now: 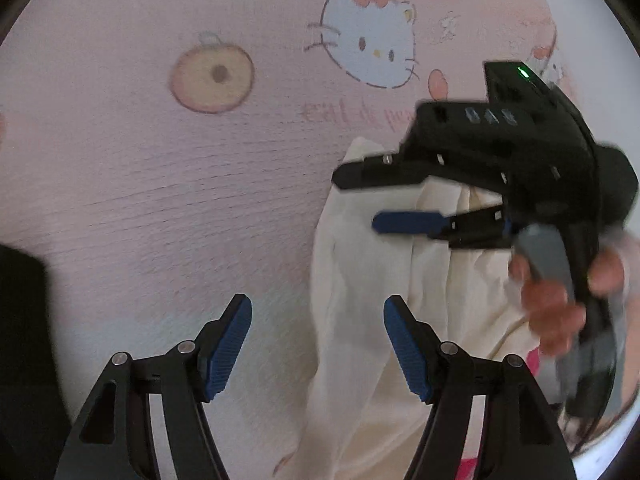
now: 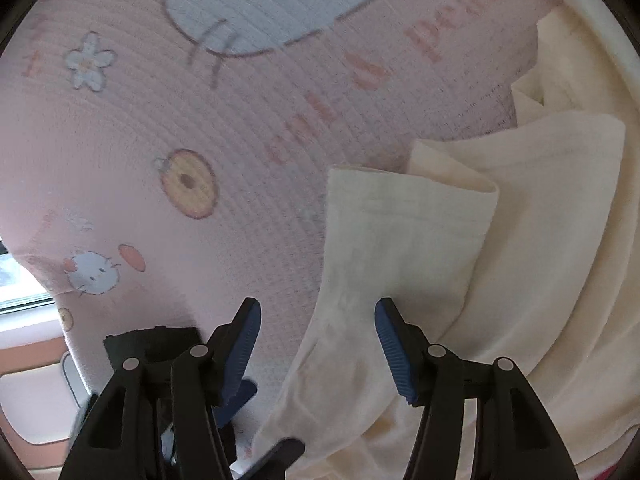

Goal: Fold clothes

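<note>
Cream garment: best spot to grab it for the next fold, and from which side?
Judging by its pose, take the cream garment at the squared end of the sleeve-like strip lying flat on the pink printed sheet. Its edge is free and uncovered there. Bring the right hand-held gripper, jaws open, down from above, one pad sliding under from the sheet side. The bunched folds to the right would catch extra layers.

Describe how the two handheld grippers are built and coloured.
Each gripper, left and right, has two black plastic fingers built from linked bars with silver pivot pins. The fingertips carry blue ribbed pads. In the left wrist view, the right gripper's body is a chunky black housing with slots and a small green light on top, with a grey handle below.
</note>
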Demonstrator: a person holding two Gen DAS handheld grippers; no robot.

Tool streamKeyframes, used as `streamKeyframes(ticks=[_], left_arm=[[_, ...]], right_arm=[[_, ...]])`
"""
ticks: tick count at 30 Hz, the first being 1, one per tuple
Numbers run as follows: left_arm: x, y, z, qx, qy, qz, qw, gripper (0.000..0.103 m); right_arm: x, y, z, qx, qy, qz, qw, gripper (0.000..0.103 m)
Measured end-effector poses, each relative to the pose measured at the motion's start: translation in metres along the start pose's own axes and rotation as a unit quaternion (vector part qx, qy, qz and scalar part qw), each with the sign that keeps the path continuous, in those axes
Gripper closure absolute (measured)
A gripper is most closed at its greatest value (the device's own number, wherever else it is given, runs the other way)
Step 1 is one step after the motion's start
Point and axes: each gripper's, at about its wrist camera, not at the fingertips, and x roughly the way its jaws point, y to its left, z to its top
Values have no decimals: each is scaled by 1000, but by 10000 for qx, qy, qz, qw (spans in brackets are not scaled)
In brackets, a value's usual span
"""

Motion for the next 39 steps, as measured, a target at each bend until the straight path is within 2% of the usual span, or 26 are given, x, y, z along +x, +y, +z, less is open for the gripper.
streamKeyframes(ticks=[3,6,9,11,12,13,18,24,25,27,29,30,34,39], left_arm=[[19,-2,11,63,90,74,9999,36],[35,1,14,-35,323,-161,9993,37],[35,2,14,-80,234,-393,9989,37],[35,1,13,-50,279,-532,9982,53],[37,1,12,-57,340,-570,9978,73],[39,-1,9,-72,417,-602,9973,81],[30,-10,-3,126,206,-729,9970,89],[18,-16,-10,222,54,-1029,9944,89],[17,-17,-11,214,34,-1018,9946,89],[16,-17,-12,240,30,-1017,9945,89],[17,-15,-13,158,54,-1009,9948,89],[17,-14,-15,145,64,-1026,9946,89],[11,-12,-20,114,5,-1048,9944,89],[-17,-4,-20,85,-331,-960,9948,90]], right_arm=[[3,-9,3,232,25,96,9997,44],[3,-11,6,249,87,157,9995,44],[0,-14,9,337,79,210,9992,44],[-2,-18,13,335,74,187,9992,44],[-3,-19,12,302,76,155,9994,44],[-4,-19,11,239,81,103,9996,44],[-5,-15,4,94,222,-107,9997,44],[-3,-8,-10,-36,164,-287,9994,44],[-1,-6,-12,-77,147,-329,9993,46],[9,4,-18,-253,133,-494,9984,62],[18,13,-24,-430,106,-648,9969,83],[21,16,-26,-520,89,-722,9960,88],[35,33,-35,-731,-23,-728,9947,92],[35,61,-47,-938,-200,-74,9954,95]])
